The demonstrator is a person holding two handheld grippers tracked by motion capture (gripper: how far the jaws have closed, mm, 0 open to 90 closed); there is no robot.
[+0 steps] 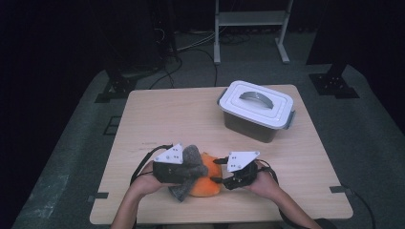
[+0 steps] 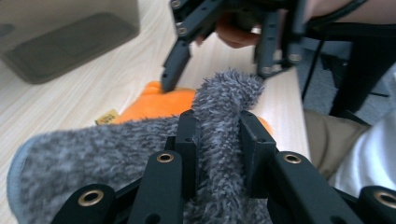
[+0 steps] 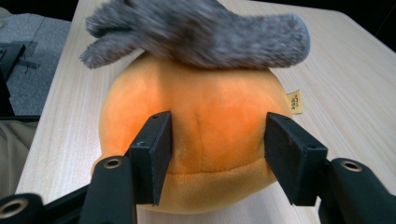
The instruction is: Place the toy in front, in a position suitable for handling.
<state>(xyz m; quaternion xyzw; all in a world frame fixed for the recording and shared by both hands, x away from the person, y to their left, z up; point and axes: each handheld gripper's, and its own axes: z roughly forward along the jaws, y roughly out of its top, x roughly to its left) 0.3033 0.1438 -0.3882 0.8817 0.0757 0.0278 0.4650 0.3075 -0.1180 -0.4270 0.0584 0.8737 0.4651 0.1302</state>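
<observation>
An orange plush ball (image 1: 207, 183) lies near the table's front edge, with a grey fuzzy sock (image 1: 192, 153) draped over its top. From the left, my left gripper (image 1: 193, 171) is shut on a fold of that sock (image 2: 219, 140), which bunches up between the two black jaws (image 2: 217, 135). Coming in from the right, my right gripper (image 1: 220, 171) has its jaws on the plush ball (image 3: 205, 116), and the pads (image 3: 156, 154) press into its side. The right gripper (image 2: 215, 79) also faces the camera in the left gripper view, one tip touching the orange plush (image 2: 154, 100).
A clear storage box with a white lid and grey handle (image 1: 258, 109) stands at the table's back right; its corner (image 2: 60, 42) is close in the left gripper view. The light wooden table (image 1: 167, 109) has bare room at the back left. The front edge is right behind the hands.
</observation>
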